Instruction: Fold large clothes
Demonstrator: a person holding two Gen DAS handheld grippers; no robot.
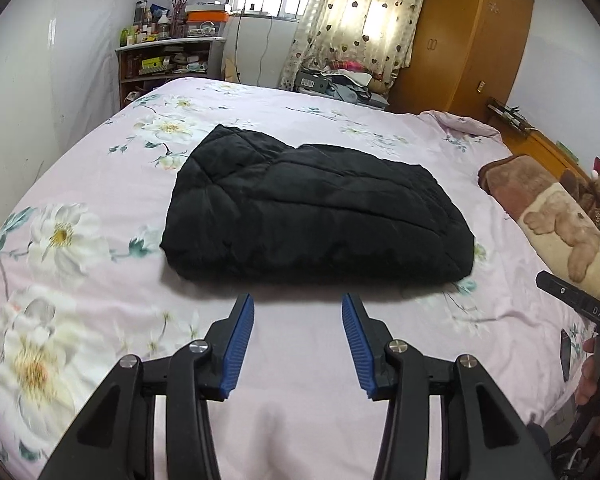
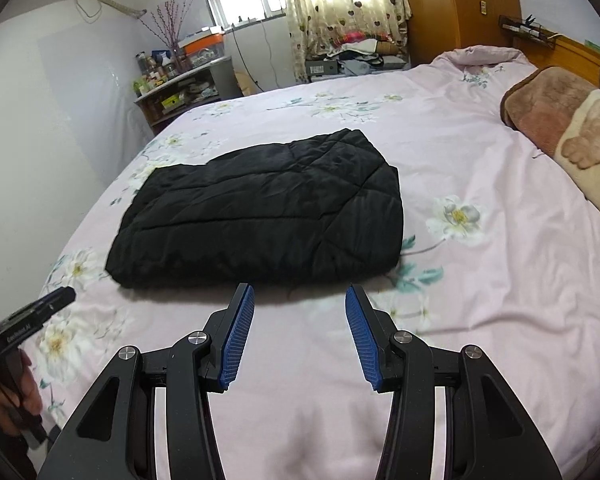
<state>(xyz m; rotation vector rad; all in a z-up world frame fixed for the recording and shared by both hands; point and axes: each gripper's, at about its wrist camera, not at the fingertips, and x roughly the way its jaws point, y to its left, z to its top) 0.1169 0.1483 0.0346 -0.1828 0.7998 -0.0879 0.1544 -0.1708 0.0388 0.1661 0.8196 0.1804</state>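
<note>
Bed (image 1: 100, 184) fills most of both views, pink floral sheet, brown cushion (image 1: 548, 208) at right edge. Black quilted jacket (image 1: 316, 216) at centre of left view, already a compact folded block, lying flat. Same block centre-left in right view. Left gripper (image 1: 298, 304) low centre, jaws apart, nothing between, clear of near edge. Right gripper (image 2: 300, 294) likewise parted and empty, just short of the fold. Folding judged essentially done. To finish well: check edges line up, press puffed near edge flat, avoid snagging top layer. Back corner uneven, worth squaring.
</note>
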